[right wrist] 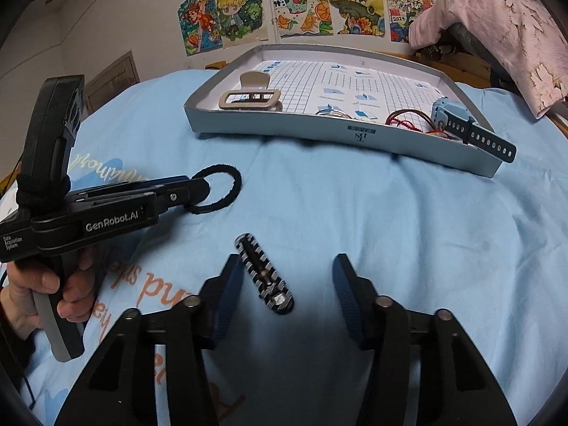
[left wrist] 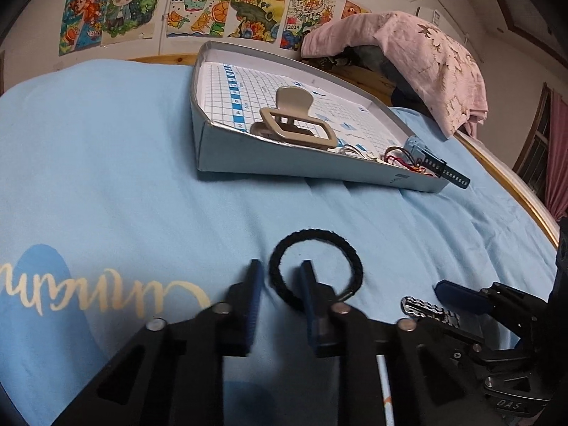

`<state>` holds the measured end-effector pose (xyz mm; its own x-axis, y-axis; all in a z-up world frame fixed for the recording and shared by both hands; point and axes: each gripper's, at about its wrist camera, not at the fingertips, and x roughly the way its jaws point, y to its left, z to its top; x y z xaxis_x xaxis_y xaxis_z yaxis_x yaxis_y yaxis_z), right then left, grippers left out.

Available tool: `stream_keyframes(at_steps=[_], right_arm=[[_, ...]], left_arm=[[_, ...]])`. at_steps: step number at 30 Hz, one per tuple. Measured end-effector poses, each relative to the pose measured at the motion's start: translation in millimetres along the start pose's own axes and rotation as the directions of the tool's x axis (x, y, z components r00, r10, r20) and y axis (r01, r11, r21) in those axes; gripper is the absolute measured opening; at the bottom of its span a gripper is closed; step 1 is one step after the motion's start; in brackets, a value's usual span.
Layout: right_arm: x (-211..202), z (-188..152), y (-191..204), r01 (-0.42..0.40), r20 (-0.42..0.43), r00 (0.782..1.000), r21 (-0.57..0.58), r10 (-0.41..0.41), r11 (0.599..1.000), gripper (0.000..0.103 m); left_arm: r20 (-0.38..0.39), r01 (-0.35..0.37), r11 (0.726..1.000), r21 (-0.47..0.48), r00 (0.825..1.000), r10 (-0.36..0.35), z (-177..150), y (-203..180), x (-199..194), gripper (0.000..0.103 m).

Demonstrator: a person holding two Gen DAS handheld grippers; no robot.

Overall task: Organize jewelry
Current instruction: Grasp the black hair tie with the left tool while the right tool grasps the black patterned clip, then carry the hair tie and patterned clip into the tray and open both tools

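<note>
A black braided hair tie (left wrist: 316,238) lies on the light blue cloth. My left gripper (left wrist: 280,284) is down at it: one finger stands inside the ring, the other outside, and the band runs between the pads with a sliver of cloth showing, so it is open. In the right wrist view the left gripper (right wrist: 198,191) covers the tie's (right wrist: 227,191) near side. A black-and-white striped hair clip (right wrist: 264,273) lies flat between the wide-apart fingers of my right gripper (right wrist: 288,284), closer to the left finger and untouched. Behind both stands a grey box lid (right wrist: 319,131).
The lid holds a beige claw clip (right wrist: 252,97), silver rings (right wrist: 332,112), red cords (right wrist: 408,119) and a blue watch (right wrist: 451,113) whose strap hangs over the rim. A pink cloth heap (right wrist: 504,28) sits back right. A hand (right wrist: 42,284) grips the left tool.
</note>
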<state>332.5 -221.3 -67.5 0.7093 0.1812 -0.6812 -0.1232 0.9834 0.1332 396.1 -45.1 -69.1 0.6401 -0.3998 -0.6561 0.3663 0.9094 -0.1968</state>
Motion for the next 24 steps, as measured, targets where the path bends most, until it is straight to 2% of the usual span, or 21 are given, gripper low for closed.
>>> stream_keyframes(at_steps=[2, 5, 7, 13, 18, 24], right_arm=[[-0.7, -0.6, 1.8, -0.002, -0.009, 1.000, -0.006, 0.002, 1.000, 0.041], [0.1, -0.3, 2.4, -0.007, -0.013, 1.000, -0.008, 0.007, 1.000, 0.029], [0.4, -0.2, 1.4, -0.013, -0.012, 1.000, -0.002, 0.013, 1.000, 0.014], [-7.0, 2.3, -0.3, -0.041, 0.038, 0.998, 0.013, 0.040, 0.999, 0.013], [-18.3, 14.9, -9.8, -0.051, 0.117, 0.992, 0.024, 0.048, 0.998, 0.013], [-25.5, 38.5, -35.9, -0.044, 0.215, 0.976, 0.069, 0.028, 0.997, 0.013]], left_arm=[[-0.004, 0.017, 1.000, 0.003, 1.000, -0.017, -2.1, -1.0, 2.0, 0.008], [-0.006, 0.028, 1.000, -0.003, 1.000, -0.028, -2.5, -1.1, 3.2, 0.006], [0.006, 0.033, 0.999, -0.006, 0.999, -0.033, -2.7, -1.5, 0.2, 0.006], [0.061, -0.004, 1.000, 0.026, 0.998, 0.002, 2.2, -12.5, -15.9, 0.005], [0.114, -0.042, 0.998, 0.056, 0.993, 0.036, 12.6, -24.5, -35.2, 0.005], [0.159, -0.043, 0.998, 0.054, 0.987, 0.034, 45.3, -38.4, -47.9, 0.005]])
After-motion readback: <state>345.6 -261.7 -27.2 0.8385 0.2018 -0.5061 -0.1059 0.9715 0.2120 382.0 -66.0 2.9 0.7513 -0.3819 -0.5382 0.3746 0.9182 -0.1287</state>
